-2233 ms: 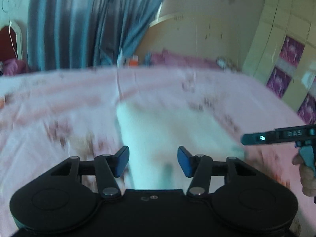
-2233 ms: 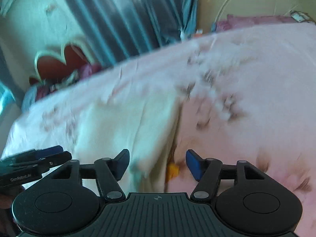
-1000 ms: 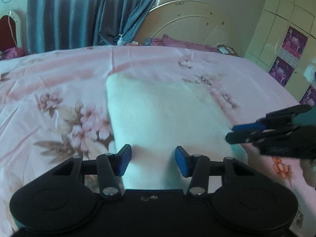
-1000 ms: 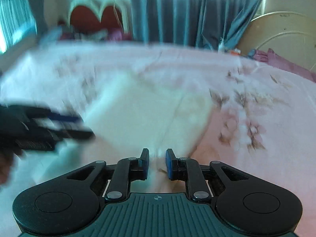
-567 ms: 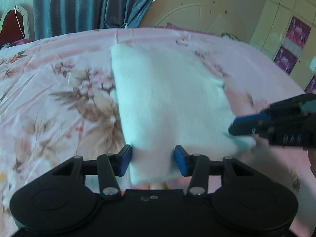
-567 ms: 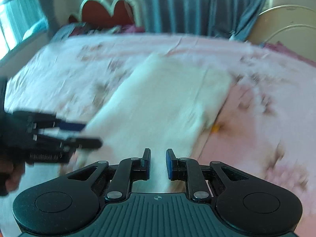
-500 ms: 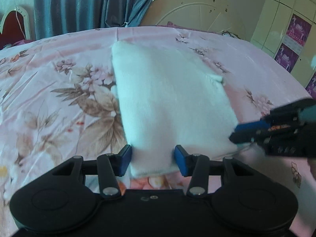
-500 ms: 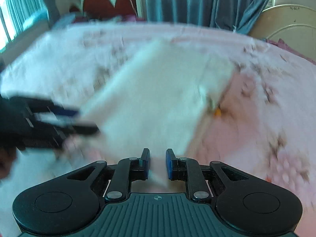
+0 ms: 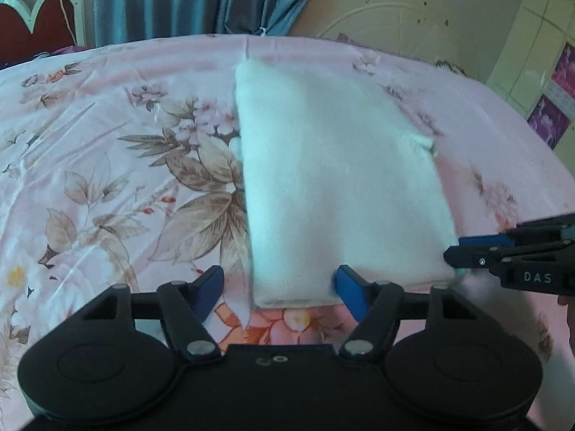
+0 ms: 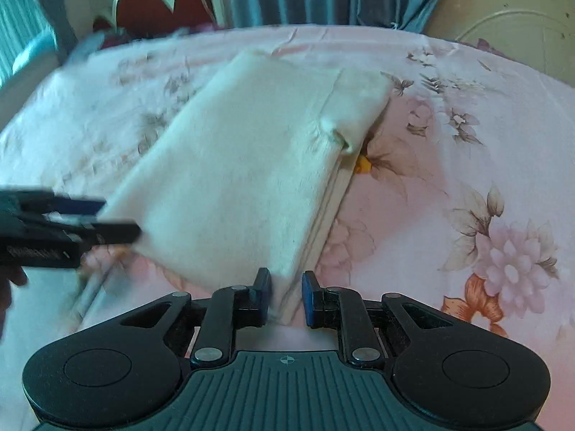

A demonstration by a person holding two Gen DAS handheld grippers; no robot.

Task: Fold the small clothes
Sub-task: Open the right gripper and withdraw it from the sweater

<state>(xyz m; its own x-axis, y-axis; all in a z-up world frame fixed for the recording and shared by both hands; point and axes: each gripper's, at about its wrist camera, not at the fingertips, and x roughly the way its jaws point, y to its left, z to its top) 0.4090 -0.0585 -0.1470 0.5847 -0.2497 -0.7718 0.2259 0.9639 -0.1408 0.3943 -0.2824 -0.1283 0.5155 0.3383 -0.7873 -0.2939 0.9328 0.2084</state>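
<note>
A white folded garment (image 9: 334, 186) lies flat on the pink floral bed sheet (image 9: 107, 165). My left gripper (image 9: 280, 287) is at its near left corner, jaws opening. The cloth edge lies between the fingers, and the left pad (image 9: 212, 285) stands clear of it. My right gripper (image 10: 285, 294) is shut on the garment's (image 10: 233, 165) near right corner, which runs down between its narrow jaws. Each gripper shows in the other's view: the right gripper (image 9: 456, 249) at the cloth's right corner, the left gripper (image 10: 118, 217) at its left corner.
A small yellow-orange bit (image 10: 361, 165) peeks from under the garment's right edge. Grey-blue curtains (image 9: 187, 0), a red headboard (image 10: 158, 7) and a round cream panel (image 9: 395, 21) stand beyond the bed. Cupboards (image 9: 532, 72) are at the far right.
Both grippers drew the garment's near edge toward me and it settled flat on the sheet. The left jaws have widened off the corner they gripped. The right jaws stay narrow.
</note>
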